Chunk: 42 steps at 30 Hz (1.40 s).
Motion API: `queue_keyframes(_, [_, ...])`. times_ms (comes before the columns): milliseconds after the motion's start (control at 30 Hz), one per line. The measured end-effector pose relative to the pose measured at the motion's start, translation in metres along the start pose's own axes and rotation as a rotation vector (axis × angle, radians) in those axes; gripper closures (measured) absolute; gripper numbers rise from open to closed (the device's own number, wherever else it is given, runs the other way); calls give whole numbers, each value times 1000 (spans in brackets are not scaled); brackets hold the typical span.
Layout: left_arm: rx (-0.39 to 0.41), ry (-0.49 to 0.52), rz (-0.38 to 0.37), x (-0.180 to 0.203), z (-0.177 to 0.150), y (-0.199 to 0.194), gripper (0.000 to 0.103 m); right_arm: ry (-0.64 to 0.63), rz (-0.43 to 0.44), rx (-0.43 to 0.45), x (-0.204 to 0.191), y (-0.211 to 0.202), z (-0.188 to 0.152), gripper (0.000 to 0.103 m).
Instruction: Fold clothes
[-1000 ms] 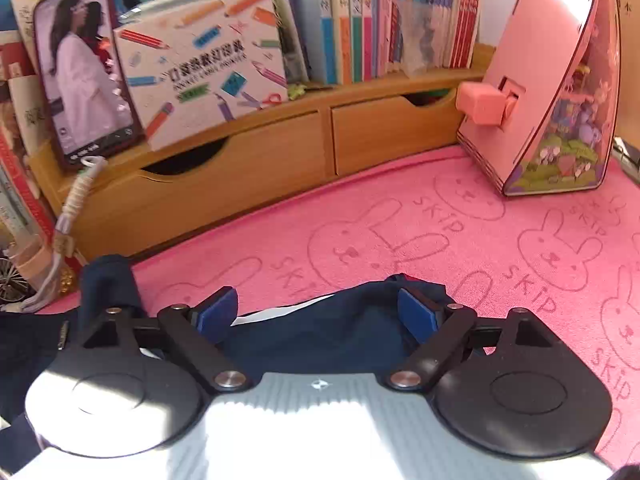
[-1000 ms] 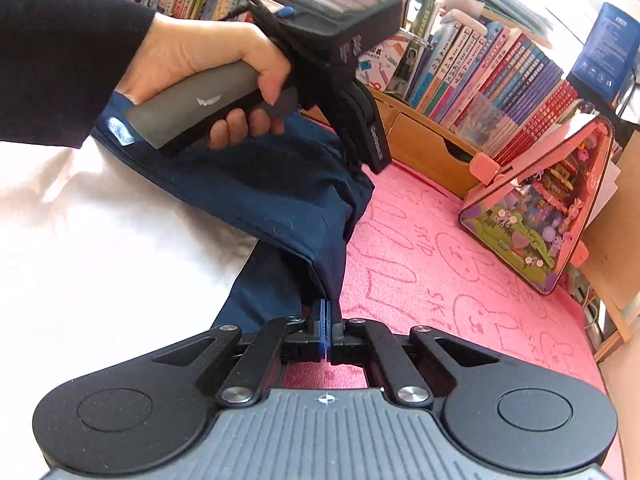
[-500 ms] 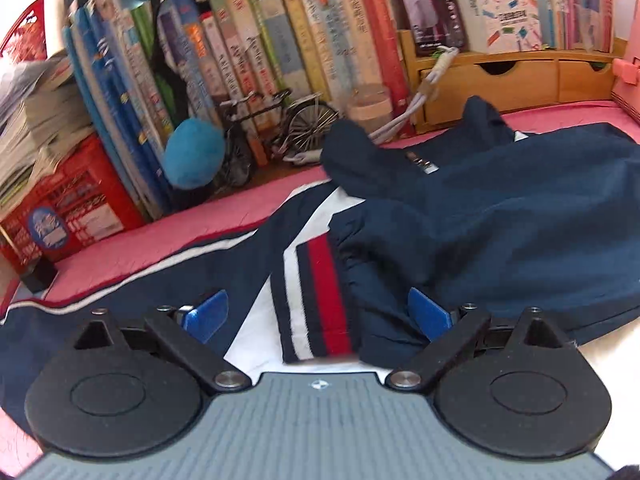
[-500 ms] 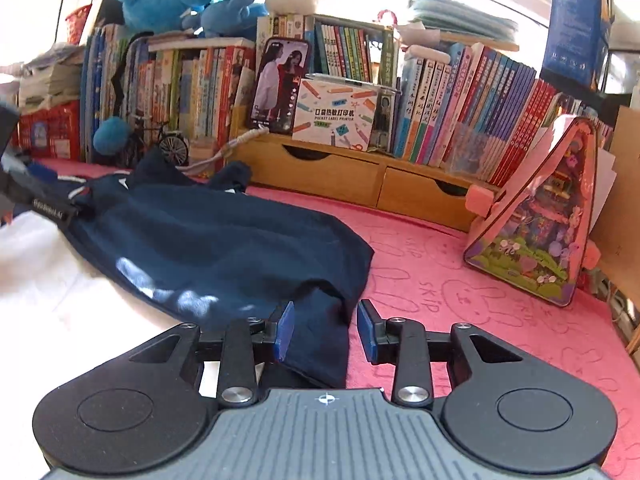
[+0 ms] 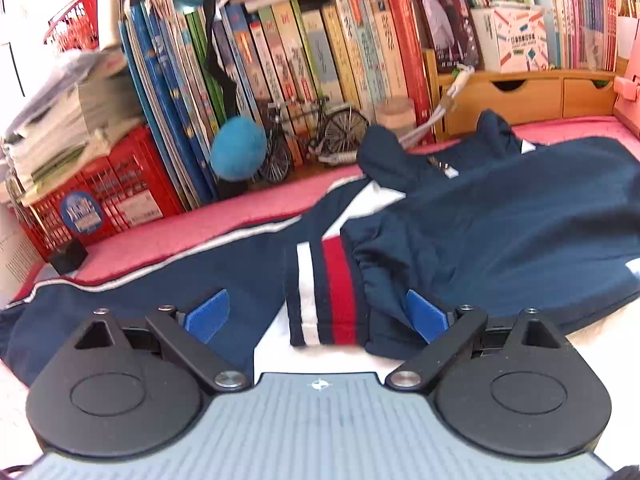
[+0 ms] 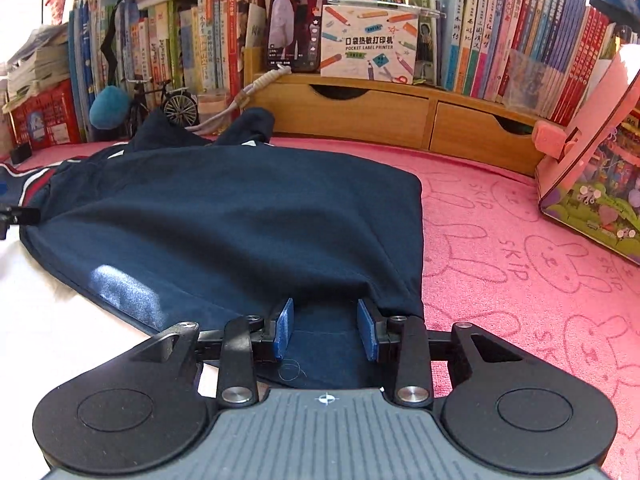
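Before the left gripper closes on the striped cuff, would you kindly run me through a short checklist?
1. Left gripper jaws wide apart: ok.
2. Striped cuff between the left jaws: ok.
3. Cuff lying flat: not ok, fabric bunches beside it.
4. Right gripper has let go: ok, jaws apart, pads clear of the navy jacket.
5. Folded jacket edge lies smooth on the pink mat: ok.
6. Far sleeve end visible: cannot tell.
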<state>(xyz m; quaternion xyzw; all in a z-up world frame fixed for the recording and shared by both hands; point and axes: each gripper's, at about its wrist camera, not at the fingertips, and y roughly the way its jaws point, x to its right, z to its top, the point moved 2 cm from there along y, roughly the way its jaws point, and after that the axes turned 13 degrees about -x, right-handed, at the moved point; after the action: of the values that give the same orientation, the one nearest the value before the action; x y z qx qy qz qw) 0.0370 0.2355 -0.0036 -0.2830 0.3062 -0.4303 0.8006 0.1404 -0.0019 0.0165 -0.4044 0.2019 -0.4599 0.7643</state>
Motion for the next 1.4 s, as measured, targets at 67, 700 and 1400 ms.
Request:
queue_keyframes(67, [54, 25, -59, 12, 11, -17, 7, 16, 30, 3, 3, -2, -1, 66])
queue_keyframes(700, [91, 400, -419, 250, 28, -26, 6, 545, 479, -26, 148, -6, -24, 34])
queue_keyframes(1400, [13, 308, -458, 250, 19, -4, 0, 388, 350, -77, 123, 78, 73, 88])
